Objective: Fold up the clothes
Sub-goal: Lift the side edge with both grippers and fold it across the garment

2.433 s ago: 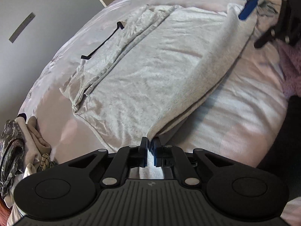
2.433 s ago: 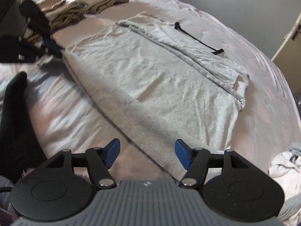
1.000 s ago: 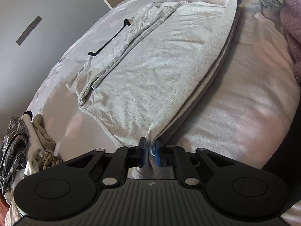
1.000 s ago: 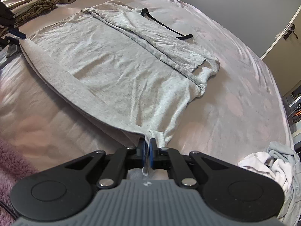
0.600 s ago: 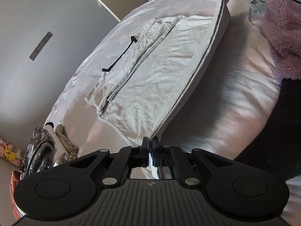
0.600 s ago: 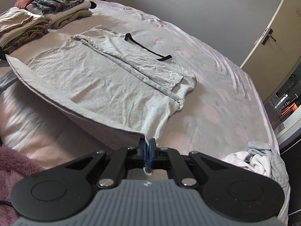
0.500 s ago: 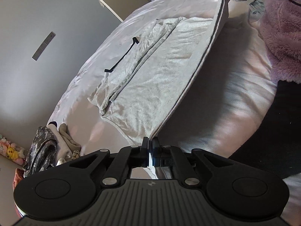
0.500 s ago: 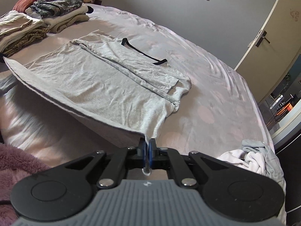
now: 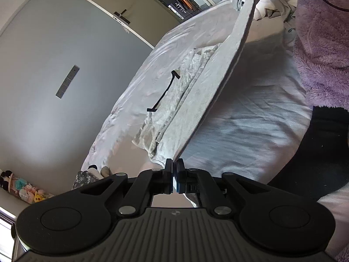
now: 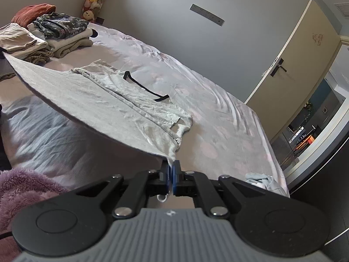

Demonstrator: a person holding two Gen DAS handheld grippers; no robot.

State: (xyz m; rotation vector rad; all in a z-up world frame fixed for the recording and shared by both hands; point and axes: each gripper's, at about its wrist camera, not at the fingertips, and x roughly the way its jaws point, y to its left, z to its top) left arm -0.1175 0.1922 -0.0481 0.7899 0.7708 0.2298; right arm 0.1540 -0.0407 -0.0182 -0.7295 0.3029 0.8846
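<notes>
Grey garment (image 10: 91, 93) hangs taut above the bed (image 10: 218, 118), each near corner pinched by the left gripper (image 9: 174, 170) and right gripper (image 10: 170, 170).

Garment (image 10: 91, 96): grey knit cloth, matt, creased; black strap (image 10: 144, 88) smooth. Sheet (image 10: 218, 118): pale cloth, faint sheen, wrinkled. Sleeve (image 9: 322, 28): purple fleece, fluffy. Left gripper (image 9: 174, 175), right gripper (image 10: 170, 178): matt black plastic, ribbed grey housing, bright metal rivets, blue pads. Door (image 10: 290, 54): smooth, matt; handle metal. Pile (image 10: 54, 30) at bed's far corner: soft cloth.
</notes>
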